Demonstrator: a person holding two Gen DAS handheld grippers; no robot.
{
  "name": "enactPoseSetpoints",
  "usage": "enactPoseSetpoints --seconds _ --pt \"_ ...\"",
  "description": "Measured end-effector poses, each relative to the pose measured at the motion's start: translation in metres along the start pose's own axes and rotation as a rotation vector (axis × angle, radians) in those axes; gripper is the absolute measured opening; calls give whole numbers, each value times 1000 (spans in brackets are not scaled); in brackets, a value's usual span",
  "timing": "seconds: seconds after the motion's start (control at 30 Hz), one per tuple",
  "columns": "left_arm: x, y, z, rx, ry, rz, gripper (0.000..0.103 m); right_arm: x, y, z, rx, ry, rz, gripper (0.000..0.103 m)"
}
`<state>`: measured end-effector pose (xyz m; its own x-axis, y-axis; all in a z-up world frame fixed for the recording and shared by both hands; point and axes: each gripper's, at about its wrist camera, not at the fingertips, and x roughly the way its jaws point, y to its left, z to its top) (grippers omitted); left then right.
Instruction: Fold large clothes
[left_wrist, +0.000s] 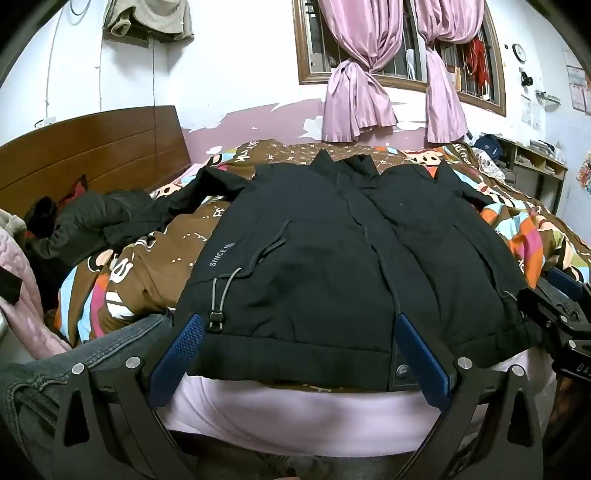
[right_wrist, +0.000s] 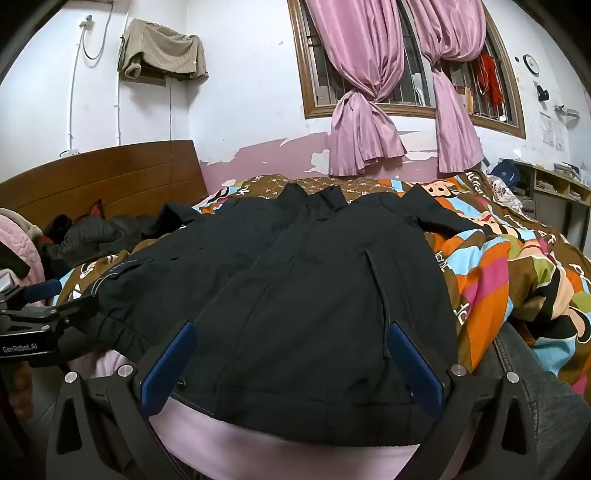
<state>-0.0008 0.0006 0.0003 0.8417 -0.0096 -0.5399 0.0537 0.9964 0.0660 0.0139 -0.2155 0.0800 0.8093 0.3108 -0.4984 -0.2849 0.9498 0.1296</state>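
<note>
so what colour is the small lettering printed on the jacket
Pale grey-white lettering on the black jacket, clearest in the left wrist view.

Even indoor light, sharp focus, strong fisheye bending and dark vignette at the corners.

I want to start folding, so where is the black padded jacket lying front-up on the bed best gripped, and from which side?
Probably at the near hem corners of the black padded jacket. The hem hangs over the bed edge toward both open grippers, left gripper and right gripper, so come from the near side, one at each corner.
</note>
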Motion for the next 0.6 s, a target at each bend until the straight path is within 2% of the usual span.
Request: enactPoseSetpoints --seconds 0.6 --pt "1 3 -2 9 6 12 101 0 0 0 -2 0 -2 103"
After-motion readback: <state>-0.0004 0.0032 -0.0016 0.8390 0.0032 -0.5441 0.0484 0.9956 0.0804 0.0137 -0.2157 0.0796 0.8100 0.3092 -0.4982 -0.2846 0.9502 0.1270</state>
